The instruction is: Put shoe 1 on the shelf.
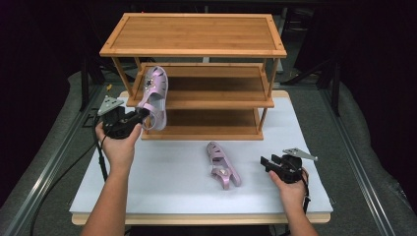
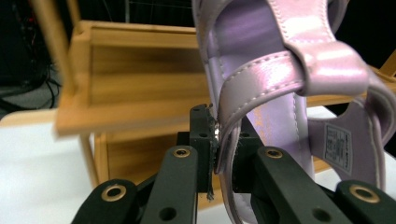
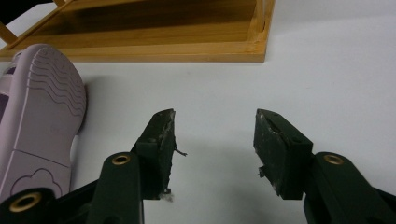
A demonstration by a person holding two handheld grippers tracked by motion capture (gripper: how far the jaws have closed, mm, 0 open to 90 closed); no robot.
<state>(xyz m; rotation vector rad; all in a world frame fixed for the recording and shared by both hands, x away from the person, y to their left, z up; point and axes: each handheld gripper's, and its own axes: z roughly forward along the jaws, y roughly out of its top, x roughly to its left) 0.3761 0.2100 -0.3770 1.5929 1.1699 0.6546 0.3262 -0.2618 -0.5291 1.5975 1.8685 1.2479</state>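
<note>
My left gripper (image 1: 141,116) is shut on the heel strap of a pink sandal (image 1: 155,96), which hangs in the air, toe up, in front of the middle shelf of a wooden rack (image 1: 196,34). In the left gripper view the strap (image 2: 261,88) is pinched between the jaws of the left gripper (image 2: 223,149). A second pink sandal (image 1: 221,164) lies on its side on the white table (image 1: 167,182). My right gripper (image 1: 265,162) is open just right of it, low over the table. The right gripper (image 3: 212,135) holds nothing, and the sandal's sole (image 3: 39,116) is at its left.
The three-tier wooden rack stands at the back of the white table; its base (image 3: 154,51) lies ahead of the right gripper. Dark floor and metal rails (image 1: 49,157) surround the table. Black cables trail from both grippers.
</note>
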